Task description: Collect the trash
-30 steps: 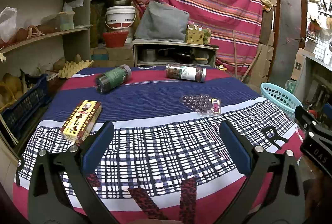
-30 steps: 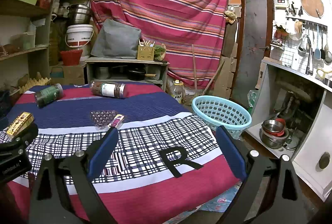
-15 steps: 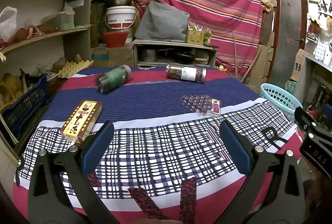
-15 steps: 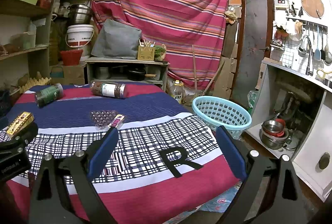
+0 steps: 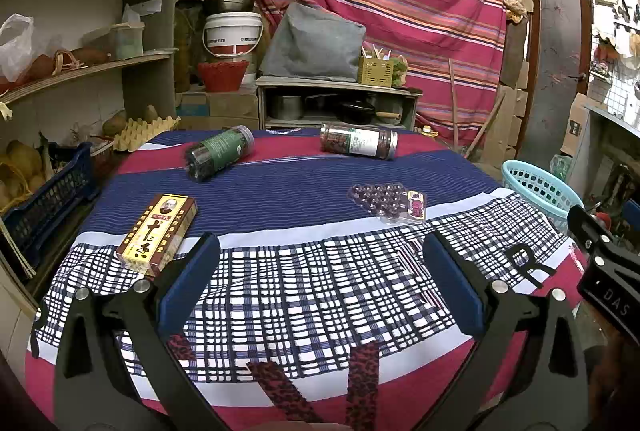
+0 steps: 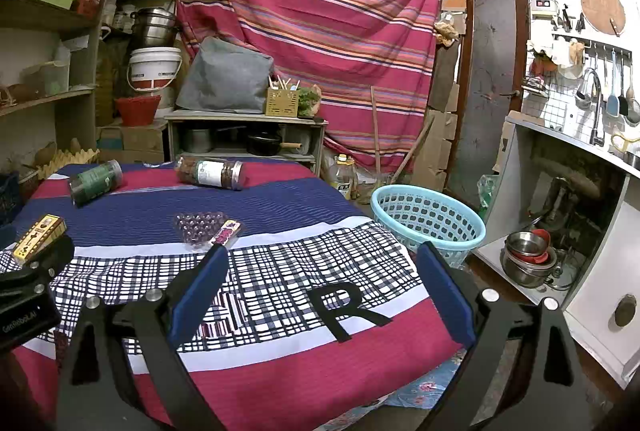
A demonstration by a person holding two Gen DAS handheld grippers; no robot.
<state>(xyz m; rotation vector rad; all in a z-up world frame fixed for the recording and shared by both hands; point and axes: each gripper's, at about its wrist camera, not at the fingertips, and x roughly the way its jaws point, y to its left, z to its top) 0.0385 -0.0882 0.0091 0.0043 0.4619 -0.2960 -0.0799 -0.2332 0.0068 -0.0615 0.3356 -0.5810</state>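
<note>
— so, what's lying on the table (image 5: 320, 191)?
— two jars (image 5: 219, 158) (image 5: 359, 141), one box (image 5: 158, 232), one blister pack (image 5: 386, 200); one basket (image 6: 428, 221) beside it.
— grippers?
— left gripper (image 5: 320, 279) and right gripper (image 6: 322, 283) both spread wide, holding nothing.

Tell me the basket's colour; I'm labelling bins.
Light blue basket, clearest in the right wrist view.

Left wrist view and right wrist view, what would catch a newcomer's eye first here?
Probably the big red striped curtain across the back wall, then the bold striped and checked tablecloth filling the foreground. On it lie two tipped-over jars near the far edge, a yellow box on the left and a blister pack mid-table. A light blue basket stands off the right side.
</note>
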